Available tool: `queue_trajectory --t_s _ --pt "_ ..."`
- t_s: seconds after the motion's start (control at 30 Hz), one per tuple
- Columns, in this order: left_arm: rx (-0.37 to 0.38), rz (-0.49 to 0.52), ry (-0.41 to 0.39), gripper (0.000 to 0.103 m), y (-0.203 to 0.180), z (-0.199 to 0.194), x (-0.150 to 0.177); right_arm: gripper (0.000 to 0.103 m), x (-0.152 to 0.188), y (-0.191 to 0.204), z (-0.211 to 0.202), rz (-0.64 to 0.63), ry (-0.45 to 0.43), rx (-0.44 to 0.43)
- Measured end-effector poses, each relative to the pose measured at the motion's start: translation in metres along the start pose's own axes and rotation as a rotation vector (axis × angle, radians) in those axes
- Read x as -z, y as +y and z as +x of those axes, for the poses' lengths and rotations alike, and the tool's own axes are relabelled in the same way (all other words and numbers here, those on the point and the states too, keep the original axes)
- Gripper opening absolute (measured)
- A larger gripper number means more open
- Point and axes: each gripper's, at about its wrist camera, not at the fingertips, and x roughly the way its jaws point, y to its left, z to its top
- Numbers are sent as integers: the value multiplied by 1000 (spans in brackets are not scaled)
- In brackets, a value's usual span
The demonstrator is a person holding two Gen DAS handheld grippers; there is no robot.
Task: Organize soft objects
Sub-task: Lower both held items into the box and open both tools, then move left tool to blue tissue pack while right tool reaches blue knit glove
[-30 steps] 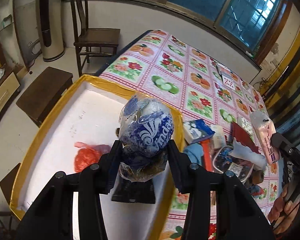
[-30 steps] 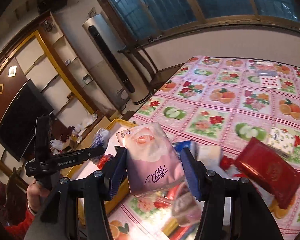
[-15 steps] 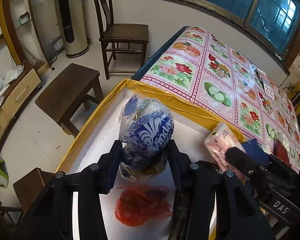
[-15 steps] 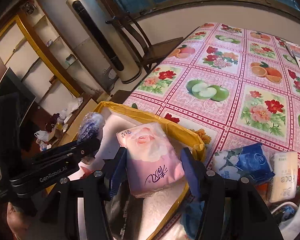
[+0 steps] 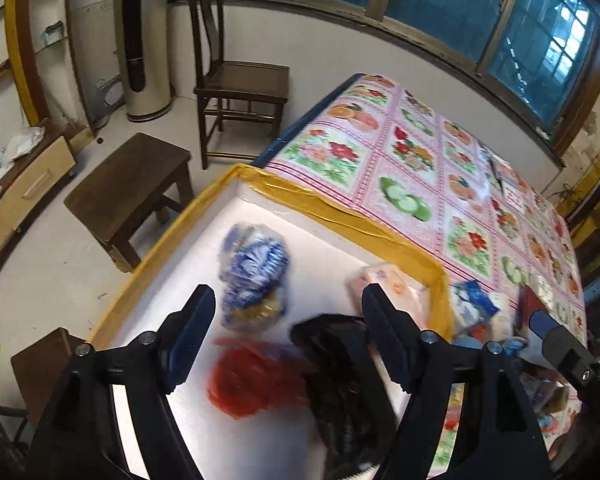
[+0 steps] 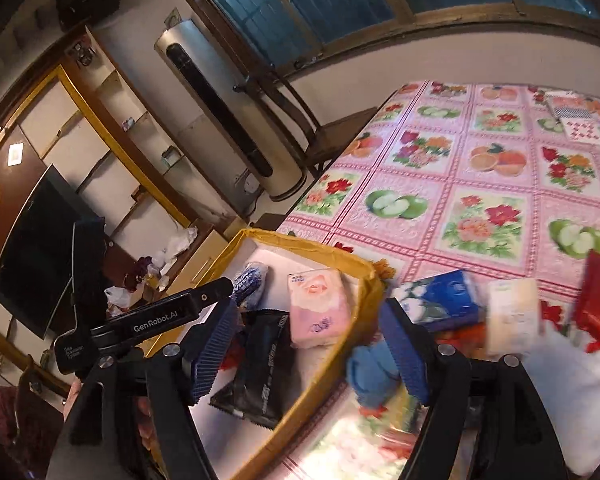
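Left gripper (image 5: 286,326): jaws spread wide, nothing between them, above the box; two black arms with ribbed blue pads (image 5: 188,338).
Right gripper (image 6: 308,350): jaws likewise wide apart and empty, over the box's near rim; same ribbed blue pads (image 6: 214,350).
Box (image 5: 332,210): one, rectangular, white inside, rim wrapped in glossy yellow tape, standing on the table's end.
Items in the box: four counted.
Blue-and-white bag (image 5: 254,272): one crinkly plastic bundle, rounded, lying on the box floor, blurred in the left view.
Pink tissue pack (image 6: 319,308): one soft rectangular pack with a rose print, beside the box's right wall.
Black packet (image 6: 260,372): one flat, shiny foil pouch with a serrated edge, partly under the tissue pack.
Red bag (image 5: 252,380): one crumpled thin plastic lump, just beside the black packet.
Outside the box: one blue tissue pack (image 6: 446,298), one pale pack (image 6: 512,314), one blue cloth (image 6: 370,376), one red box (image 6: 598,300), one white pillow-like bag (image 6: 576,404).
Tablecloth (image 6: 484,184): one, pink, glossy, squares of fruit and flowers.
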Motion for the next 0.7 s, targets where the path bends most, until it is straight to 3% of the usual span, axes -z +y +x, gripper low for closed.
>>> queue_trajectory --t_s 0.13,0.3,0.57,0.7 --pt "153 37 65 77 -40 -6 9 90 12 -28 -68 -1 -72 53" --pt "229 95 126 77 -95 4 10 90 37 -79 -126 100 -103 77" --pt "276 127 239 77 -159 51 5 90 64 -133 -182 165 -148 114" --pt "234 132 262 76 -173 71 3 91 70 -155 -191 199 -157 104"
